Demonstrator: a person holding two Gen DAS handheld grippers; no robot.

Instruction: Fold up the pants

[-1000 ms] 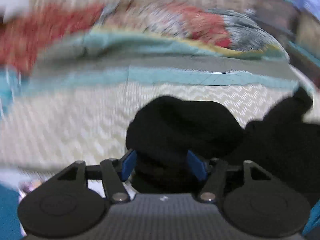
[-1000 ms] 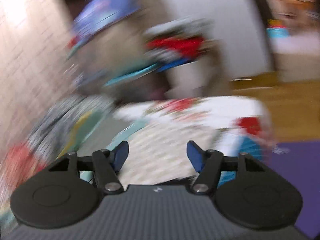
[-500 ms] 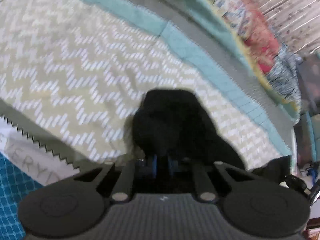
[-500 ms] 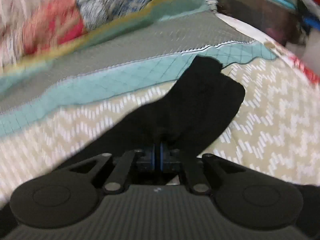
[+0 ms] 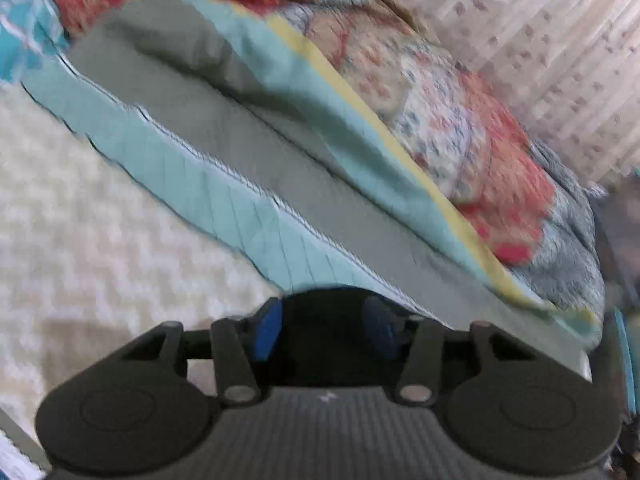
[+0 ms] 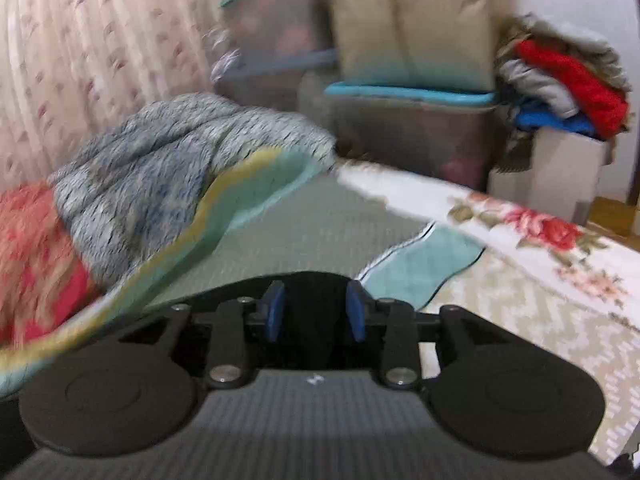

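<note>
Two views took in one bed [image 5: 80, 216], its cover zigzag-patterned in beige with a teal band [image 5: 224, 200] and a grey band [image 5: 304, 168] running across it. A heaped quilt [image 5: 460, 128], floral red and blue-grey, lay along the bed's far edge below a pale curtain [image 5: 560, 60]. Past the bed's far corner, in the right view, lidded bins [image 6: 412, 128] were stacked, with a tan cushion [image 6: 412, 24] on top and a pile of clothes [image 6: 568, 76] on a box beside them. The pants [image 5: 324, 320], black, showed only as a dark mound at the near edge of the bed, between the fingers of each tool. The left hand-held gripper [image 5: 326, 328] had its jaws parting, blue pads apart, with black cloth in the gap; blur hid whether the pads touched it. The right hand-held gripper [image 6: 315, 311] was likewise spreading, pants [image 6: 312, 284] between its pads but not pinched.
</note>
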